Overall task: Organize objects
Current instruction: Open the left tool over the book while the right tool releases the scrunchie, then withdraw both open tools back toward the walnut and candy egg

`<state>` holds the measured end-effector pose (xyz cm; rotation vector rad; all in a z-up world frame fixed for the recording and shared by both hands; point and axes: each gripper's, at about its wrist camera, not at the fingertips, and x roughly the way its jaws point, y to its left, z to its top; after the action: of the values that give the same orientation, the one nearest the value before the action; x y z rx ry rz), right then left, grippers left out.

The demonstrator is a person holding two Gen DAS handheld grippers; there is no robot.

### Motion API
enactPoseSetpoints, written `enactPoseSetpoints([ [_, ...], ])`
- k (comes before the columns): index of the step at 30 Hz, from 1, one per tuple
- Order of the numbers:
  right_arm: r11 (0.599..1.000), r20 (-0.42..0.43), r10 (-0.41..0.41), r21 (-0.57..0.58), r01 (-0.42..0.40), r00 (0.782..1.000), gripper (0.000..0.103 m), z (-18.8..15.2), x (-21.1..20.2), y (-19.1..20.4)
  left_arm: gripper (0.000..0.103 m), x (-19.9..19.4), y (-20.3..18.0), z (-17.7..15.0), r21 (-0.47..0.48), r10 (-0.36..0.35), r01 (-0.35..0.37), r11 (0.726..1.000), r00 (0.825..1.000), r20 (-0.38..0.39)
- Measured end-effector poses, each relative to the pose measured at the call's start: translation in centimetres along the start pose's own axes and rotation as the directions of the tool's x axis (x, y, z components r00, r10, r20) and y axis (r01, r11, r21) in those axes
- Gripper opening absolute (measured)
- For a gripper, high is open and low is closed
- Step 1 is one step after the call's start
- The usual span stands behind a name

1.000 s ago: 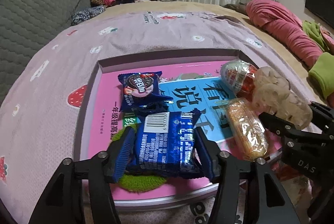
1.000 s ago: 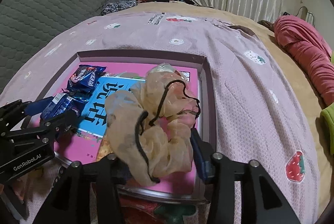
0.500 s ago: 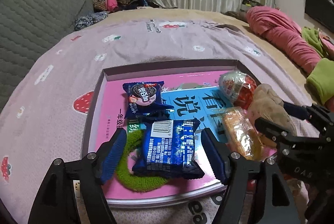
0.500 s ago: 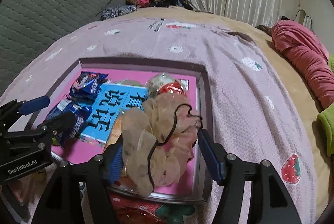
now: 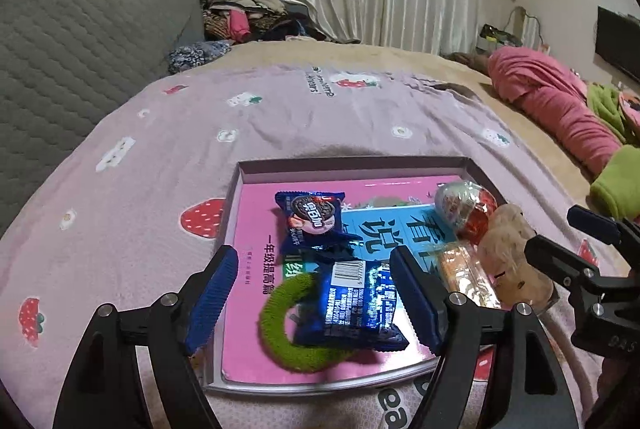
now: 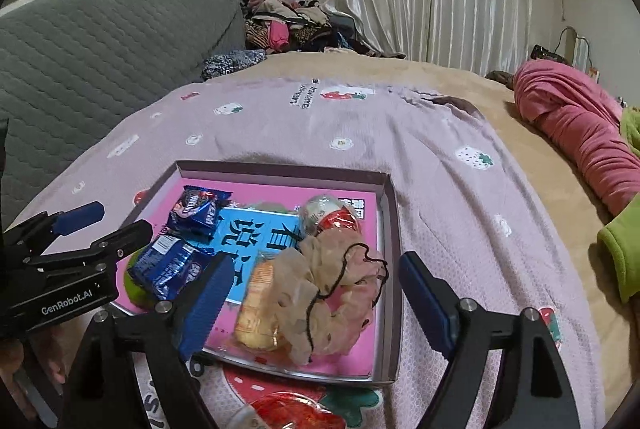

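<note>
Opening as it hangs over the near end of the tray, your left hand-held gripper has its blue pads spread well clear of the blue packet; the packet shows between them in the picture, but nothing presses on it and it lies on the green hair ring in the tray. Your right hand-held gripper is opening too, pads wide on either side of the beige scrunchie, which sits loose in the tray's right part, partly over the clear cracker packet.

By the look of it, you are at the release step: both things are set down in the tray and neither is pinched. The next move calls for lifting both grippers straight clear, so a pad does not catch the scrunchie's black thread or drag the packet off the ring. After that, you need something outside the tray to fetch; a red wrapped thing lies on the bed just in front of the tray's near rim and seems the likely candidate.

The tray is shallow, grey-rimmed, with a pink and blue printed book lining its floor. A second blue cookie packet lies toward the far left, face up. A clear egg-shaped capsule, red and white inside, rests near the far right corner, touching the scrunchie. The blue packet is glossy and flat, barcode side up; the scrunchie is sheer, crumpled and will spring back when freed.
</note>
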<state>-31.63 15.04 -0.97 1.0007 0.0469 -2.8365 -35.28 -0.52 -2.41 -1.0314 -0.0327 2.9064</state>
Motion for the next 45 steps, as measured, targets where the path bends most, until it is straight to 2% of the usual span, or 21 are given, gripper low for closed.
enactPoseSetpoints([
  [5,1.0,0.013,-0.017,0.002,0.017,1.0,0.088,0.2,-1.0,0.5,0.08,-0.7,-0.1,0.2,0.001,0.019,-0.019,1.0,1.0,0.019],
  [9,0.999,0.013,-0.029,0.013,0.029,0.999,0.096,-0.5,-2.6,0.7,0.081,-2.2,-0.3,-0.5,0.011,0.04,-0.04,0.999,0.999,0.037],
  [11,0.999,0.004,-0.028,0.021,0.028,1.0,0.097,-1.1,-3.3,0.8,0.091,-3.2,0.2,-1.2,-0.011,0.034,-0.034,0.999,0.998,0.048],
  [13,0.999,-0.002,-0.023,0.04,0.023,1.0,0.102,-1.8,-4.1,0.8,0.091,-4.3,0.8,-1.8,-0.034,0.031,-0.03,0.999,0.998,0.045],
  [16,0.999,-0.04,-0.001,0.032,0.002,0.999,0.102,-2.6,-4.7,1.3,0.091,-5.9,1.7,-3.0,-0.066,0.026,-0.024,0.998,0.999,0.028],
  [19,0.999,-0.05,-0.021,0.024,0.022,0.999,0.102,-2.9,-5.3,1.9,0.091,-6.9,2.7,-4.1,-0.109,0.022,-0.022,0.994,1.0,-0.006],
  [22,0.999,-0.038,-0.017,0.039,0.018,0.999,0.102,-2.7,-6.8,2.3,0.091,-8.4,3.3,-4.4,-0.117,0.038,-0.038,0.992,0.999,-0.006],
  [24,0.999,-0.027,-0.01,0.046,0.011,1.0,0.102,-2.5,-7.8,2.6,0.091,-9.6,3.2,-4.3,-0.1,0.071,-0.071,0.992,0.997,-0.002],
  [29,0.999,-0.02,-0.012,0.037,0.013,1.0,0.102,-1.8,-10.6,3.6,0.091,-12.4,3.4,-4.3,-0.117,0.048,-0.048,0.992,0.999,-0.003],
  [35,0.999,0.013,-0.004,0.043,0.003,1.0,0.102,-0.8,-14.7,4.4,0.091,-16.8,2.2,-4.9,-0.056,0.09,-0.089,0.994,0.996,0.011],
  [45,1.0,0.058,-0.027,0.017,0.026,0.998,0.102,0.0,-20.8,4.9,0.091,-23.0,1.4,-4.7,-0.041,0.088,-0.086,0.995,0.995,0.041],
])
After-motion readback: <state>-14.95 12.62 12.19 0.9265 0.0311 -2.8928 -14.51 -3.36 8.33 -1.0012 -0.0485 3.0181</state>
